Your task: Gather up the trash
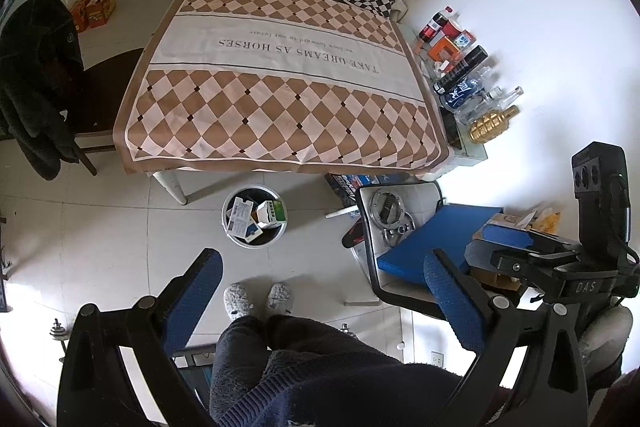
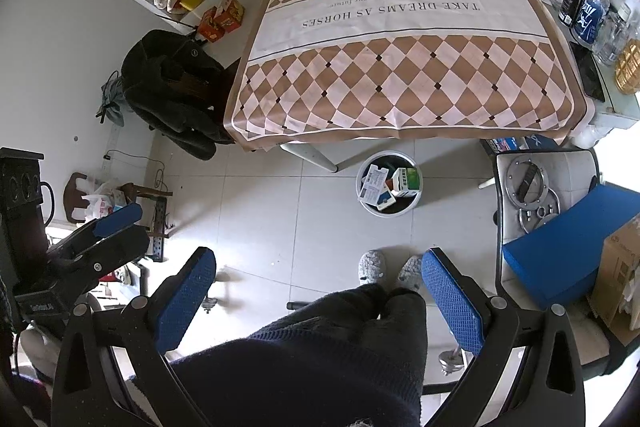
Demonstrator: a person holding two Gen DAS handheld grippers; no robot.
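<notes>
Both blue-padded grippers, left [image 1: 322,291] and right [image 2: 318,287], hang spread and empty above the person's slippers, while the round white bin [image 2: 389,183] of cartons sits just before the checked-cloth table [image 2: 400,39]; reaching from this height risks tipping it.

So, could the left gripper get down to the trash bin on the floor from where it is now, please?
Probably yes: the left gripper is open and empty, and only bare floor lies between it and the trash bin, which stands clear of the table's edge.
</notes>
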